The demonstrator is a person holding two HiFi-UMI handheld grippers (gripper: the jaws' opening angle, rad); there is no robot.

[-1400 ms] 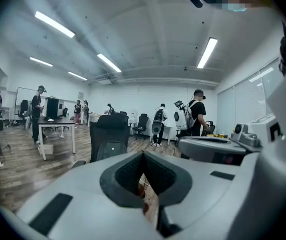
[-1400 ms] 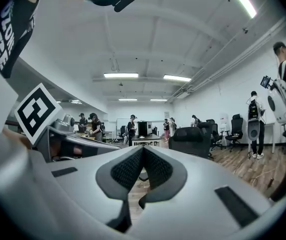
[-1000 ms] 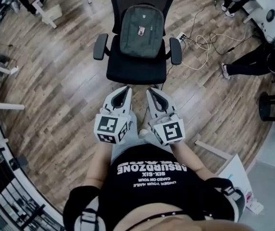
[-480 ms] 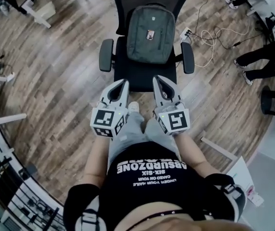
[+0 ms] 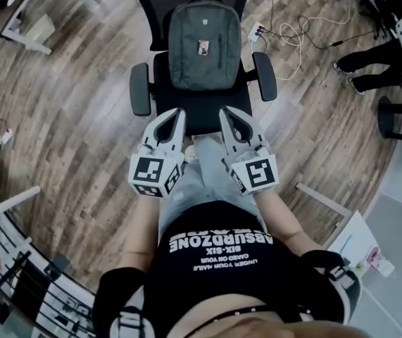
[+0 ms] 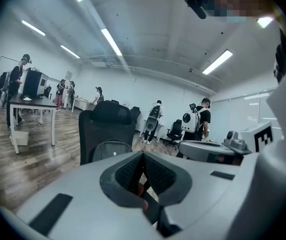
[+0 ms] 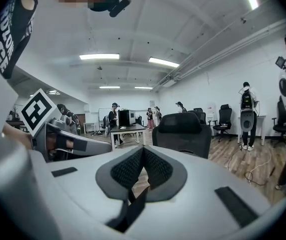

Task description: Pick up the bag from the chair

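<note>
The grey bag [image 5: 204, 45] leans upright against the chair [image 5: 144, 89] back, on its seat. Left gripper [image 5: 174, 114] and right gripper [image 5: 227, 113] hover at the seat's front edge, both closed, empty.

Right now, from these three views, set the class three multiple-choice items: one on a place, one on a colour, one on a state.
1. Where is the bag? A floor; B chair; C desk.
2. What colour is the chair? A black; B white; C red.
3. The left gripper and right gripper are: A shut, empty; B wide open; C shut on the bag.

Key: B, the bag stands upright on the chair; A, the chair is black all over; A, each gripper view shows jaws together with nothing between.
</note>
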